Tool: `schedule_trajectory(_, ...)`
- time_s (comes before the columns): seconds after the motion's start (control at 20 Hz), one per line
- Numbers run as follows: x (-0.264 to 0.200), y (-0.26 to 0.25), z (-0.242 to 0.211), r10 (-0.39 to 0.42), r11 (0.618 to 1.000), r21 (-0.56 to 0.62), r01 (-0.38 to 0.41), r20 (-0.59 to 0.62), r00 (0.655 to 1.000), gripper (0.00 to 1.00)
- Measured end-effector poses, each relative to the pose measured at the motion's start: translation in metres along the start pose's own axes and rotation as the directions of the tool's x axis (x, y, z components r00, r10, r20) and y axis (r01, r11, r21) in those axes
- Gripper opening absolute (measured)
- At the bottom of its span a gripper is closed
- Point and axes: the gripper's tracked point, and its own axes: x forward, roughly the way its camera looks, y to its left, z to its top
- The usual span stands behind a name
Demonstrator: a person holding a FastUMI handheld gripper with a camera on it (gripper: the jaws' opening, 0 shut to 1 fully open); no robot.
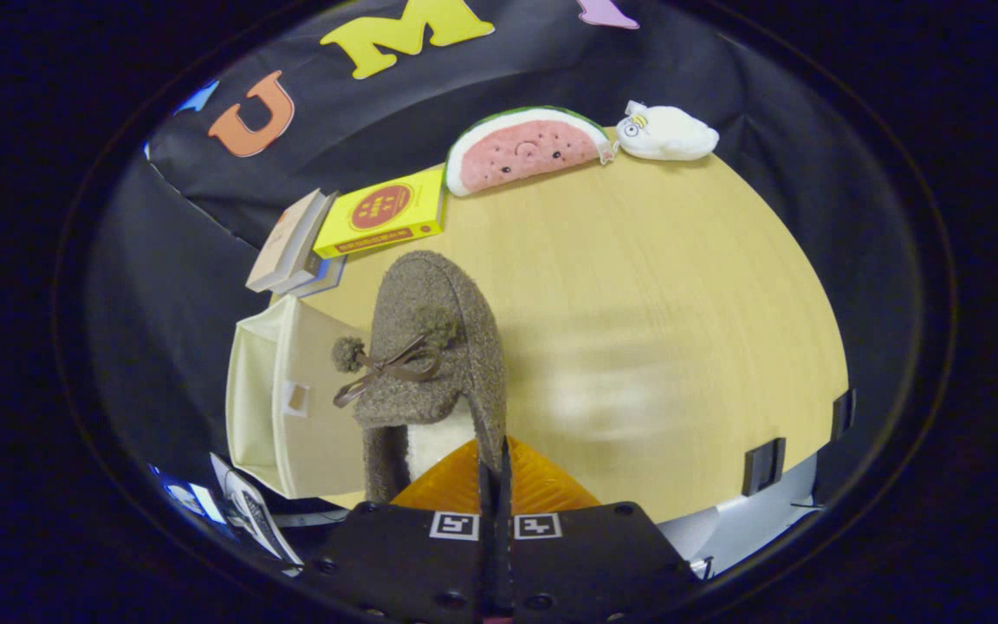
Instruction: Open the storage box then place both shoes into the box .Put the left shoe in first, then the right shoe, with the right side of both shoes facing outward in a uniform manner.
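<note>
A brown fuzzy shoe [434, 347] with a ribbon bow and pompoms hangs just ahead of my gripper [495, 485], toe pointing away. Its orange fingers [542, 485] are pressed together on the thin rim of the shoe's opening, so the shoe is lifted above the table. To the left of the shoe, beyond its heel side, stands the cream storage box [278, 407] at the table's left edge; its lid state is hard to tell. I cannot tell whether this is the left or right shoe.
On the wooden table [655, 303], at the far side, lie a yellow book [386, 212], a stack of books [291, 247], a watermelon plush [525, 147] and a white plush [668, 133]. Black clips [763, 464] sit on the table's near right edge.
</note>
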Motion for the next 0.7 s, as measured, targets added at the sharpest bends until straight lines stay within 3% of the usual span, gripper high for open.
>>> schedule_trajectory(0.35, -0.029, 0.113, -0.014, 0.071, 0.996, -0.063, -0.067, 0.065, 0.995, 0.0)
schedule_trajectory(0.7, -0.001, 0.206, -0.024, 0.089, 0.993, -0.091, -0.078, 0.126, 0.988, 0.0)
